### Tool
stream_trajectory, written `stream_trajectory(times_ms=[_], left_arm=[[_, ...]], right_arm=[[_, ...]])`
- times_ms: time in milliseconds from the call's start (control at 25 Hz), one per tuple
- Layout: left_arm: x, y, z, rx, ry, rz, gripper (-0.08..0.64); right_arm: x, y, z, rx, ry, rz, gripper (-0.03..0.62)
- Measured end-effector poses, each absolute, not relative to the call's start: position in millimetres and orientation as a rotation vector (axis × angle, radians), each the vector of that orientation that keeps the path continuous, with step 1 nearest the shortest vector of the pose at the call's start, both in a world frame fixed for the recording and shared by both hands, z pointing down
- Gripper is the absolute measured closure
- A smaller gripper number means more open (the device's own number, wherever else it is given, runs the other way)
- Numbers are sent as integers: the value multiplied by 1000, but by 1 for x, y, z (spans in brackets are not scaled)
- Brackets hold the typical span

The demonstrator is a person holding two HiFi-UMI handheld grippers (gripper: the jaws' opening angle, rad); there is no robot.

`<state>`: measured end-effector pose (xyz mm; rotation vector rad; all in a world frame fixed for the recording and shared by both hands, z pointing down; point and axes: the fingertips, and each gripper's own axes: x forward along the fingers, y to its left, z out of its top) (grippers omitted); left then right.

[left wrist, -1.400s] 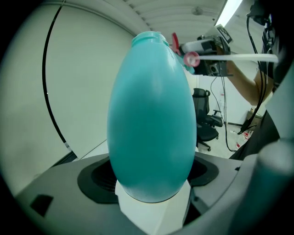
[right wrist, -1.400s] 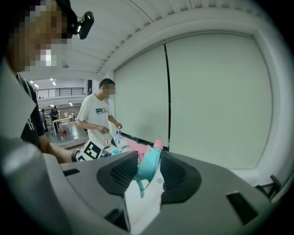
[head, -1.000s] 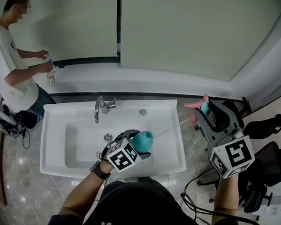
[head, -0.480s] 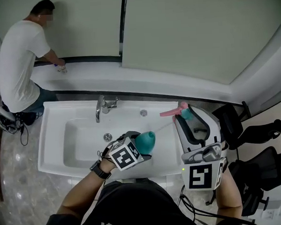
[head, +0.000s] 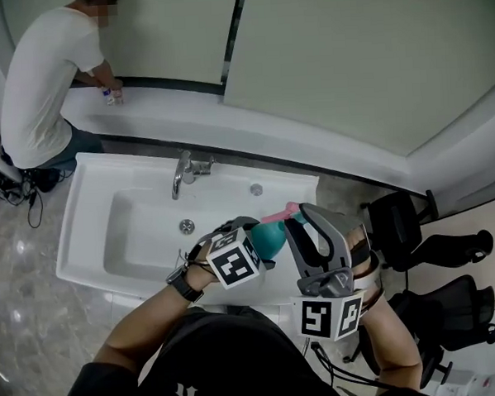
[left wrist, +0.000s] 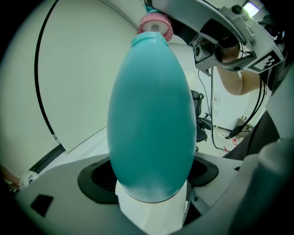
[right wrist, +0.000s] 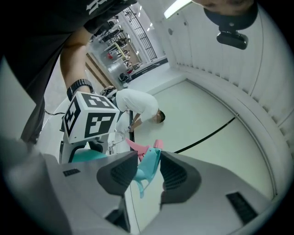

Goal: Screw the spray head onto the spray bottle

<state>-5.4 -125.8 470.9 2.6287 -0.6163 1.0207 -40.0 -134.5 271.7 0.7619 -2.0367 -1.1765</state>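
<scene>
My left gripper [head: 252, 244] is shut on a teal spray bottle [head: 274, 232], holding it over the sink's front right corner. In the left gripper view the bottle [left wrist: 151, 114] fills the middle, gripped at its base with its neck pointing away. The spray head [head: 290, 213], teal with a pink trigger, is clamped in my right gripper [head: 305, 219]. Its pink collar [left wrist: 156, 25] sits right at the bottle's neck. The right gripper view shows the teal spray head [right wrist: 148, 169] between the two pads, with the bottle [right wrist: 87, 156] and the left gripper's marker cube [right wrist: 92, 119] beyond.
A white sink [head: 88, 243] with a chrome faucet [head: 185, 171] lies under my hands. A person in a white shirt [head: 43, 79] bends over the ledge at the back left. Black office chairs [head: 414, 226] and cables stand to the right.
My right gripper has swung left and down from beside the sink, rolling as it came, and brought the spray head up to the bottle's neck. The left gripper has kept still.
</scene>
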Motion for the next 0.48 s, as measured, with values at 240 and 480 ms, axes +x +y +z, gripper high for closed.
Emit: stream_trajectory(times_ms=[240, 480], left_arm=[[-4, -130, 467, 2654, -640, 1013, 135], [-1, -136, 466, 2664, -664, 986, 135]], right_arm=[[-48, -131, 286, 718, -1970, -1231, 437], [-54, -131, 287, 727, -1845, -1311, 437]])
